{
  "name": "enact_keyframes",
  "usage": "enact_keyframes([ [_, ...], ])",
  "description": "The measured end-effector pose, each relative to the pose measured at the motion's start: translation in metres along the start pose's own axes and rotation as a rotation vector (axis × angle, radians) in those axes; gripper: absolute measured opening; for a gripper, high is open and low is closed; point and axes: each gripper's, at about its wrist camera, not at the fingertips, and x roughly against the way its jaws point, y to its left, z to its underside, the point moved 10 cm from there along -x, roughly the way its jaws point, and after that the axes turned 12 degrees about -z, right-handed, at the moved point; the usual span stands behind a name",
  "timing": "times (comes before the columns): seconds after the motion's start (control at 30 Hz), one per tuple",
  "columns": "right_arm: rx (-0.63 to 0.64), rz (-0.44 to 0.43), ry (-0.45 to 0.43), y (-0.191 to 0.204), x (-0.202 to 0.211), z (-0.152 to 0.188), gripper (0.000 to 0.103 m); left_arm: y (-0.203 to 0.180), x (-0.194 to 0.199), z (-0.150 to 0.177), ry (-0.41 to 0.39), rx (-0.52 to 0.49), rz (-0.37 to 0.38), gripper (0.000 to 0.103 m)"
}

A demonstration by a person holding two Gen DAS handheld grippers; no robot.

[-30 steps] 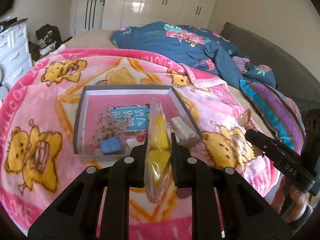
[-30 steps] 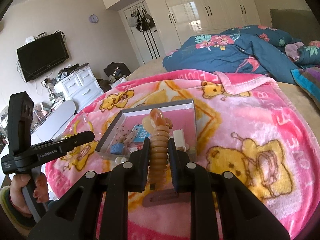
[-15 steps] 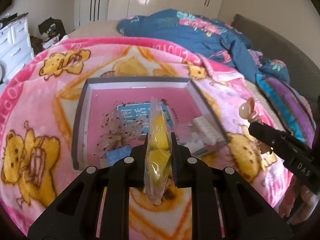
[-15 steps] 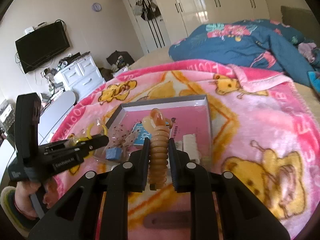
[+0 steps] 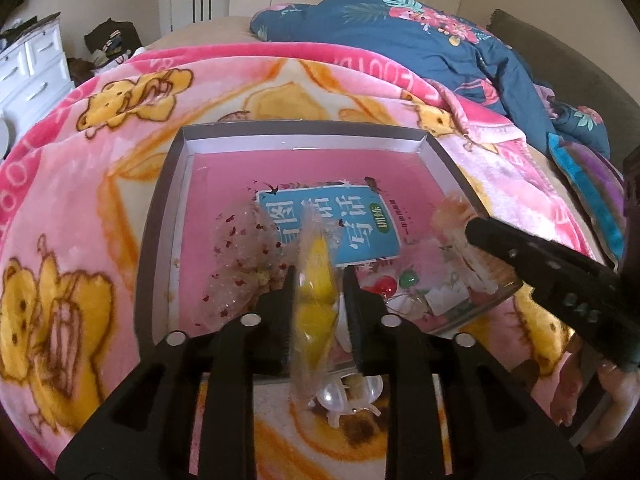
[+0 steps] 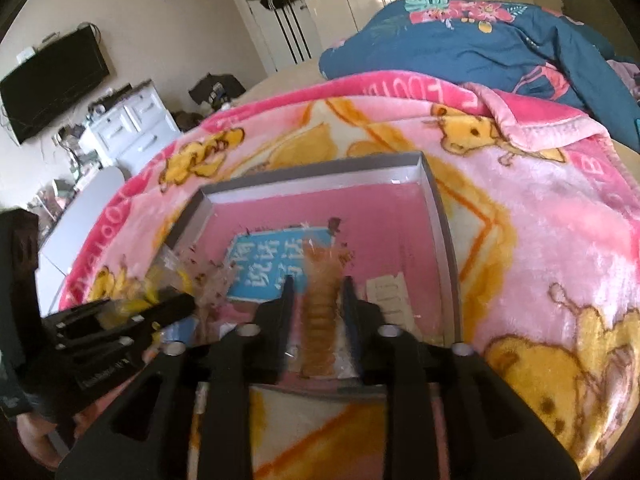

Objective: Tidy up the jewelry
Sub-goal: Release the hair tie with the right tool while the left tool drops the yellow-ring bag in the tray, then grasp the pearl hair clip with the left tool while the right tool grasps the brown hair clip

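- While both tools hang over the box (image 5: 160,216), I judge the sorting partly done: several pieces already lie inside, two are not yet set down.
- My left tool (image 5: 316,292) is clamped on a clear bag (image 5: 314,312) with something yellow in it, held on edge above the box's near rim.
- My right tool (image 6: 318,300) grips a clip (image 6: 320,320), amber and ribbed, over the near right part of the box; motion blur hides its far end.
- Already in the box: a speckled pouch (image 5: 244,252), a blue card (image 5: 344,224) with white characters, a red bead (image 5: 386,286) and a green bead (image 5: 408,279), and a white slip (image 6: 386,300).
- One pale clear clasp (image 5: 344,396) lies on the blanket (image 5: 60,208) just outside the near rim, so I think it needs collecting too.
- Left to do, as I read it: lower both pieces and release them, then fetch the clasp.
- Textures: the box is stiff grey card with a glossy pink floor and low straight walls; the blanket is plush fleece, pink with yellow bears; the bag is thin crinkly film; the clip looks like smooth hard plastic.
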Motion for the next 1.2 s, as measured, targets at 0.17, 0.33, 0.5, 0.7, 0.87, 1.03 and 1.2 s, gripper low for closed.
enact_keyframes([
  [0.17,0.002,0.002,-0.050,0.001,0.028,-0.002,0.062,0.001,0.005,-0.002,-0.019,-0.001,-0.007,0.043],
  [0.33,-0.078,-0.038,-0.080,-0.001,0.068,0.019,0.079,0.003,0.024,-0.004,-0.061,0.005,-0.007,0.059],
  [0.5,-0.171,-0.068,-0.063,-0.006,0.102,0.062,0.079,0.005,0.047,0.011,-0.084,0.009,-0.002,0.065],
  [0.7,-0.246,-0.088,-0.010,-0.004,0.115,0.112,0.079,0.009,0.052,0.044,-0.048,0.049,0.009,0.065],
  [0.87,-0.303,-0.084,0.056,-0.003,0.100,0.144,0.079,0.011,0.037,0.072,0.018,0.068,0.014,0.065],
  [1.03,-0.354,-0.102,0.071,-0.002,0.076,0.149,0.076,0.003,0.023,0.080,0.054,0.052,0.034,0.065],
  [1.2,-0.398,-0.105,0.019,-0.009,0.060,0.136,0.041,-0.007,0.007,0.079,0.085,0.058,0.052,0.065],
])
